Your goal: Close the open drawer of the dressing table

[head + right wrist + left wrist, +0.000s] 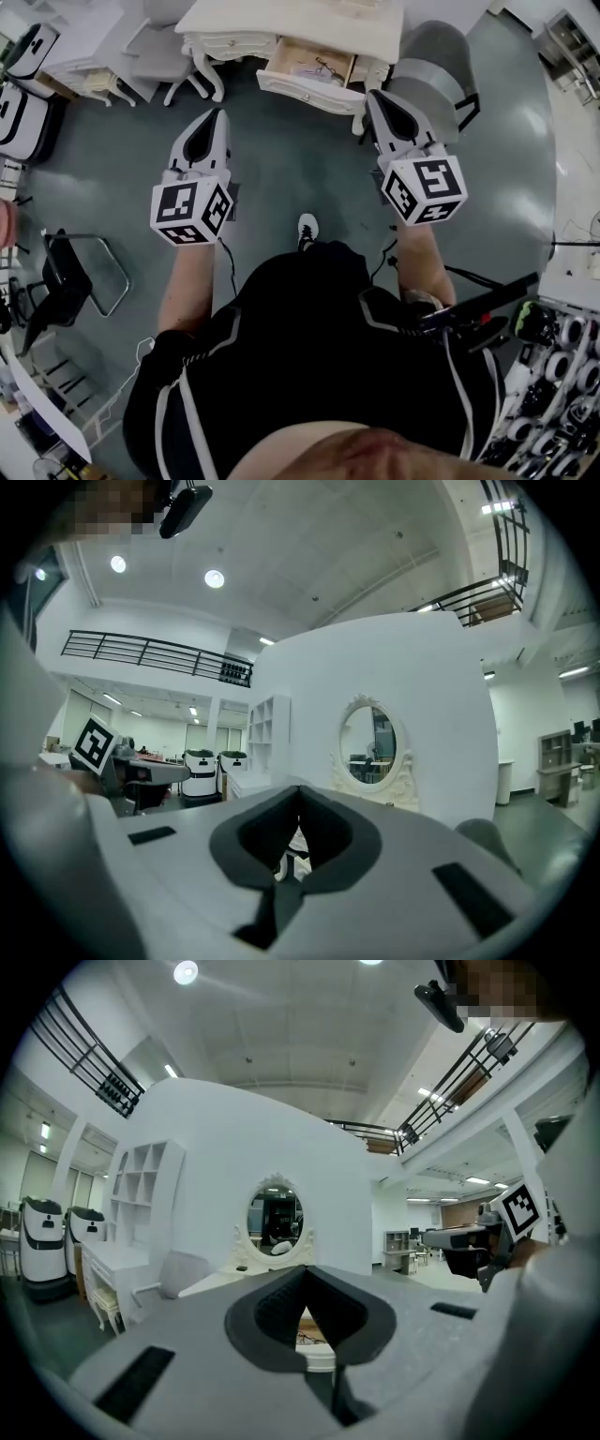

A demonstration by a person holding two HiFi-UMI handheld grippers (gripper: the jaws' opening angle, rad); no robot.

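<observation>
Standing short of the dressing table (309,21): one person, a gripper in each hand, both held out level and well clear of the furniture.

- Left gripper (219,113): jaws together at the tip, nothing between them.
- Right gripper (373,95): jaws likewise pressed together and empty, pointing near the drawer's right corner.
- Drawer (310,75): pulled out from the table's front, over the grey floor (281,169). Small dark items lie inside, too small to tell.
- Oval mirror (368,745): upright on the table top, ornate white frame.
- Grey chair (439,58): just right of the table.
- White chair (161,54): at the table's left.
</observation>
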